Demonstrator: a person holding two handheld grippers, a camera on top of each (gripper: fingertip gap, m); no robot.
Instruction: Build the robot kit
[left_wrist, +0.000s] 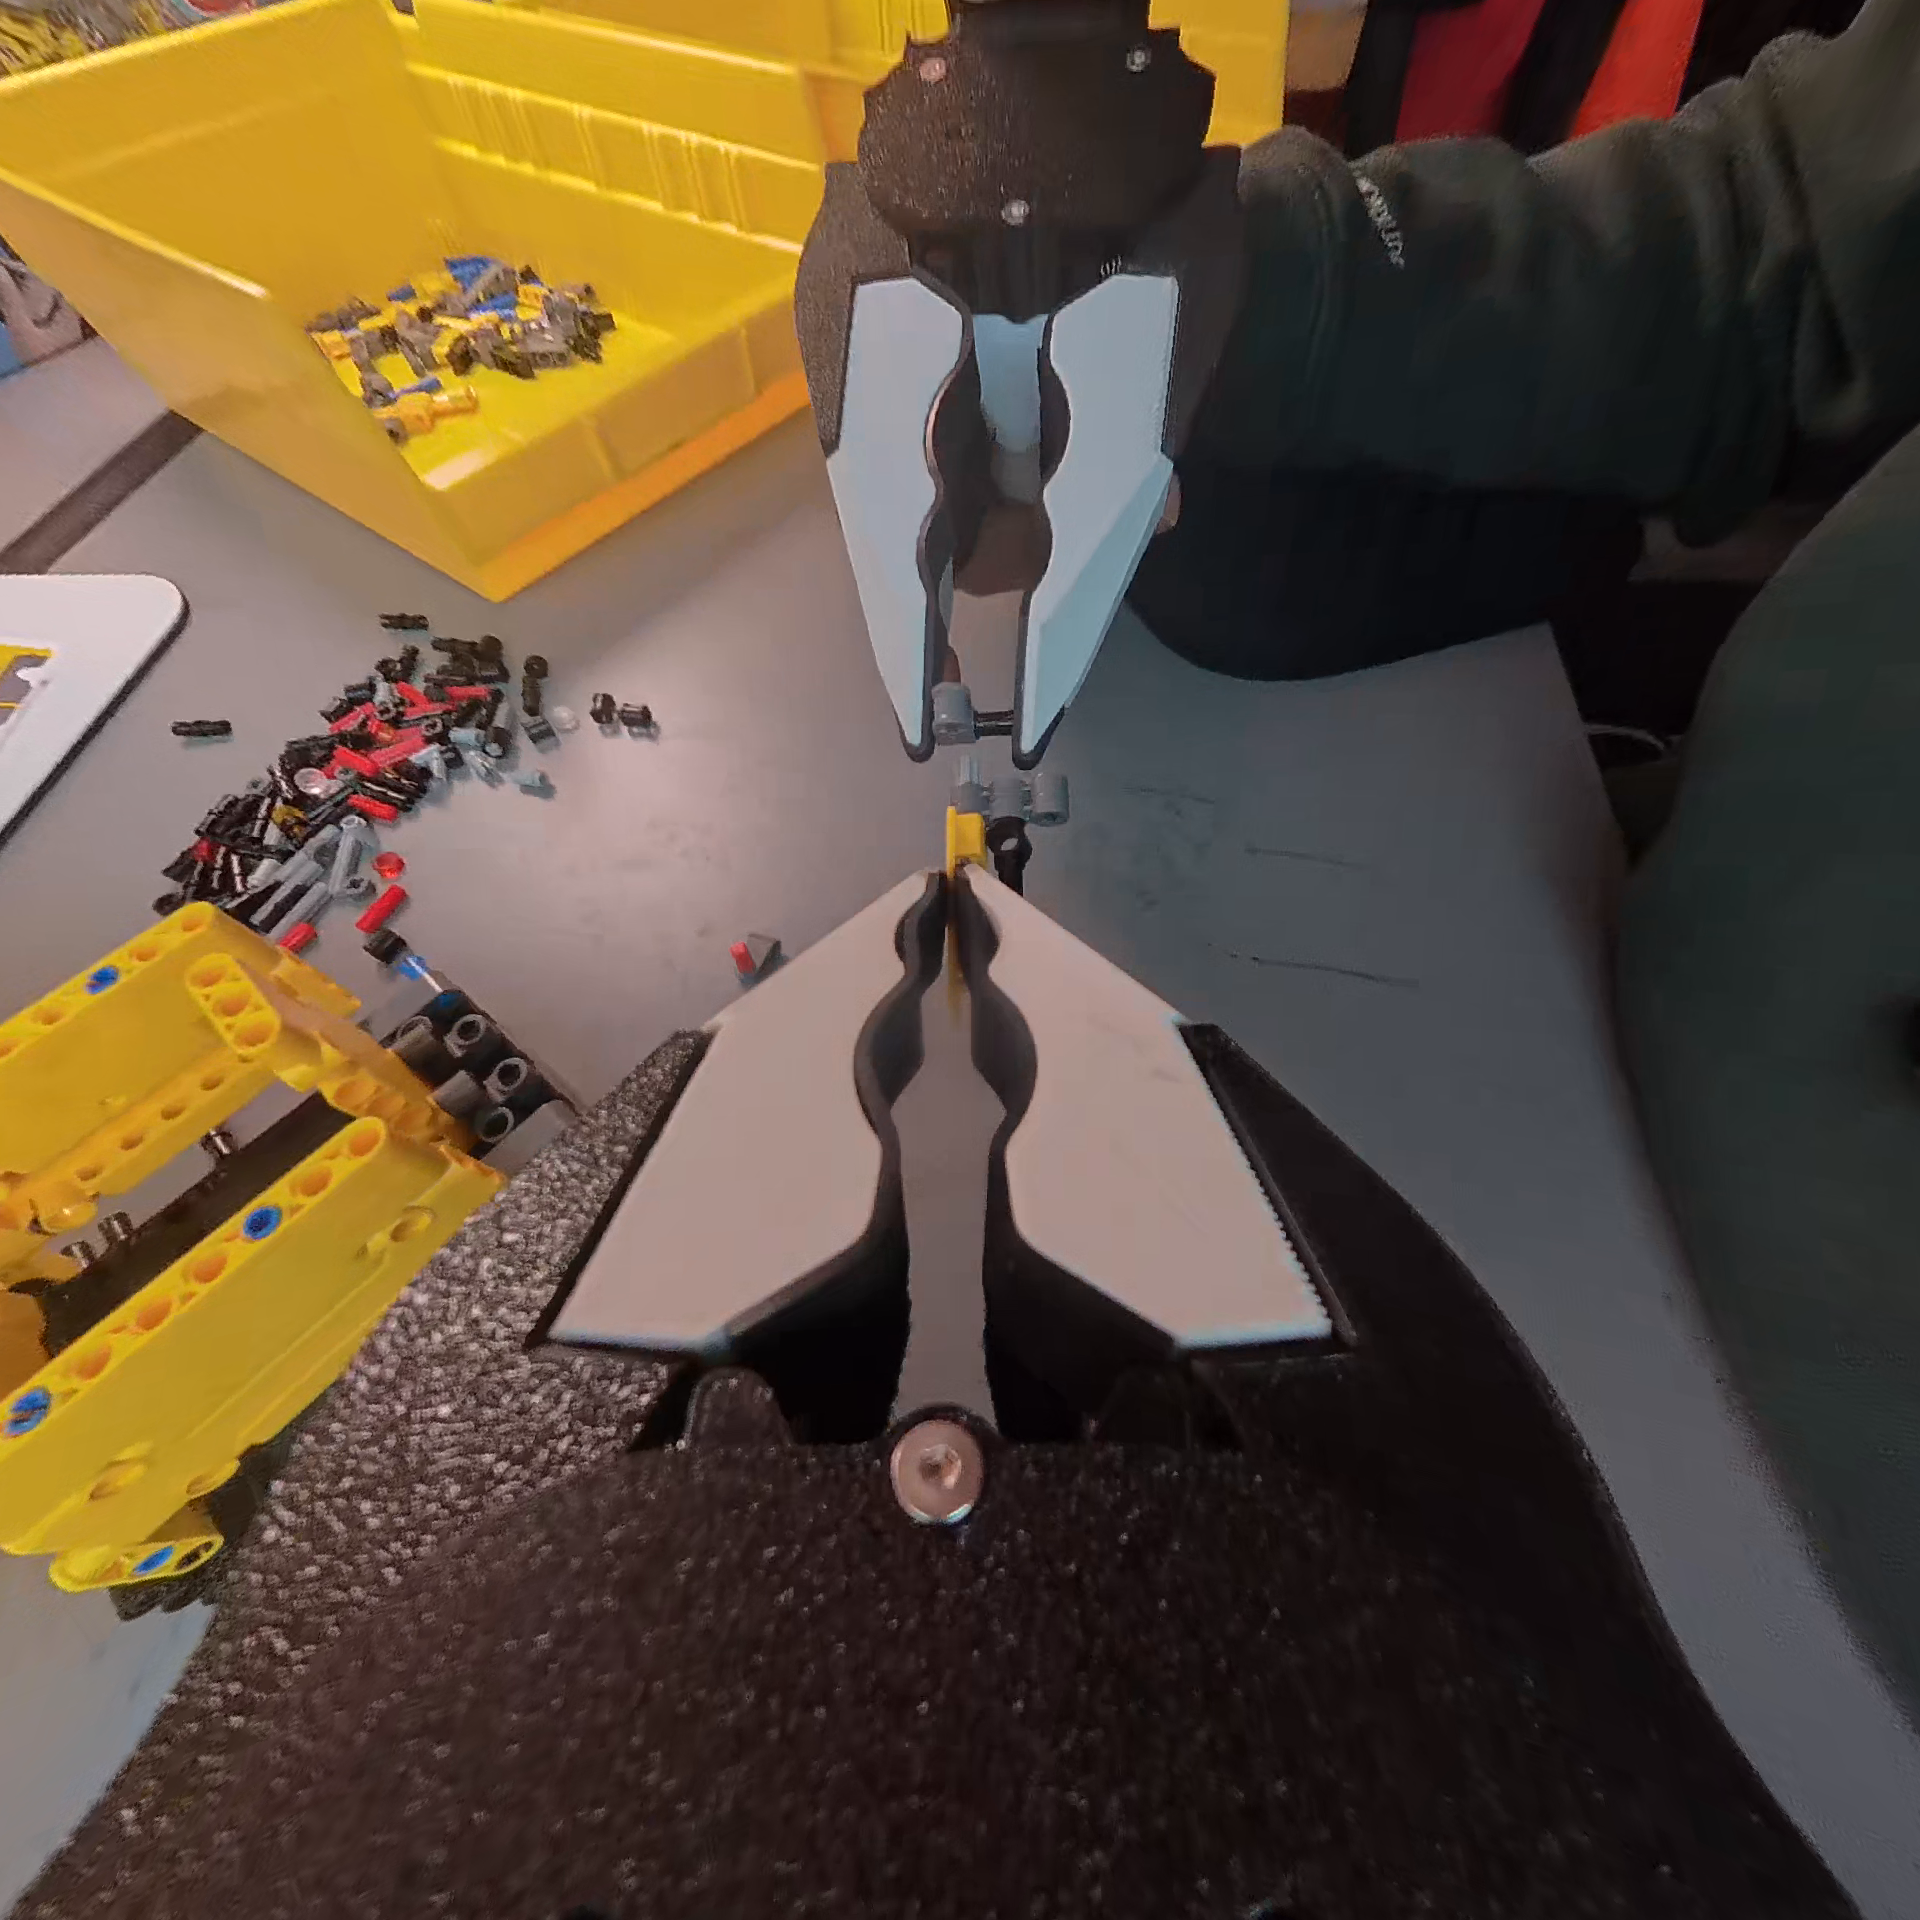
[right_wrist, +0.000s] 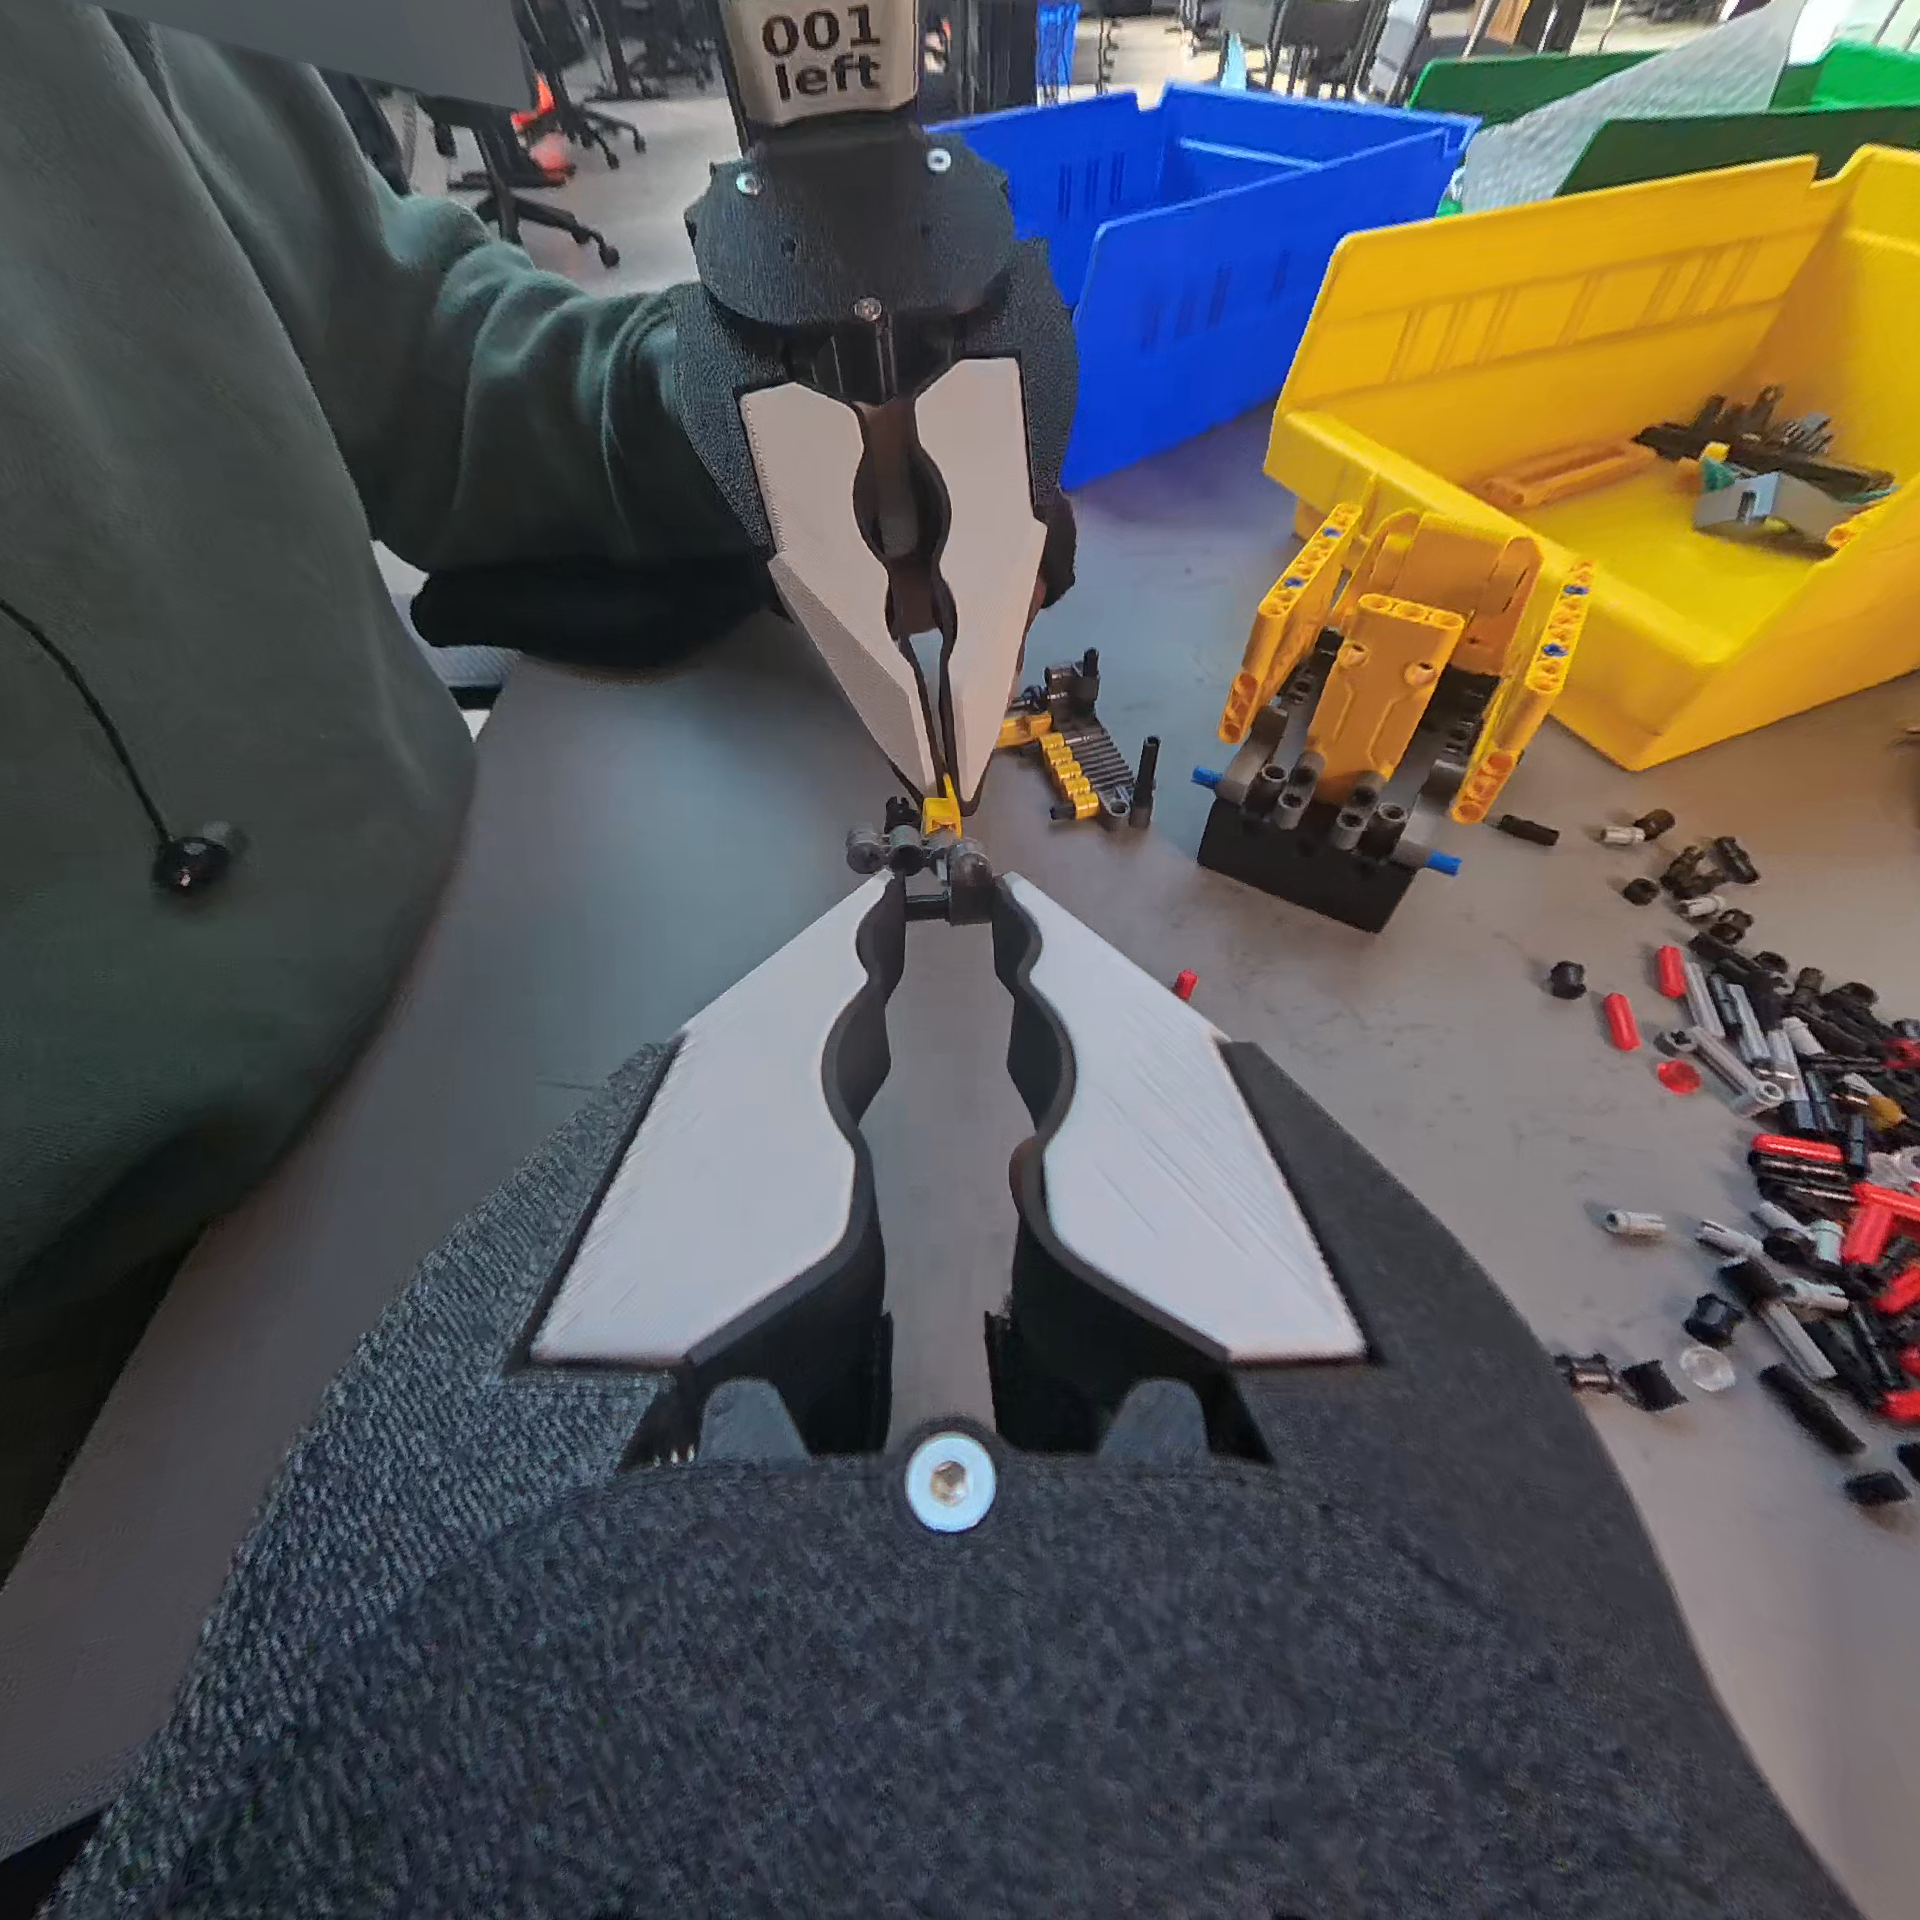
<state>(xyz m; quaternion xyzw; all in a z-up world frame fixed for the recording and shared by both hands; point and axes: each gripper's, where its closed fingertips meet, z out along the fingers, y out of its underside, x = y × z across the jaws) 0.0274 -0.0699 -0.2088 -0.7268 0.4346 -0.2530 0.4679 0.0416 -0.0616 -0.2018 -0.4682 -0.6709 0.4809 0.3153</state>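
Note:
My left gripper (left_wrist: 951, 888) is shut on a thin yellow piece (left_wrist: 963, 836) that carries a row of small grey connectors (left_wrist: 1023, 798) at its far end. My right gripper (left_wrist: 971, 732) faces it tip to tip from the far side and is shut on a small grey connector with a black pin (left_wrist: 954, 717), held just above the grey row. In the right wrist view, my right gripper (right_wrist: 943, 894) pinches the black pin (right_wrist: 930, 906). It sits against the grey connectors (right_wrist: 883, 852) under the yellow piece (right_wrist: 940, 814), which the left gripper (right_wrist: 940, 795) holds. Both are above the grey table.
A yellow bin (left_wrist: 520, 312) with small parts stands at the back. A pile of black, red and grey pins (left_wrist: 395, 769) lies left of the grippers. A yellow-and-black beam model (right_wrist: 1392, 675), a small sub-assembly (right_wrist: 1081, 758), a blue bin (right_wrist: 1195, 260) and a white sheet (left_wrist: 73, 665) are nearby. Dark sleeves reach in. Left and right tips are no more than a few centimetres apart.

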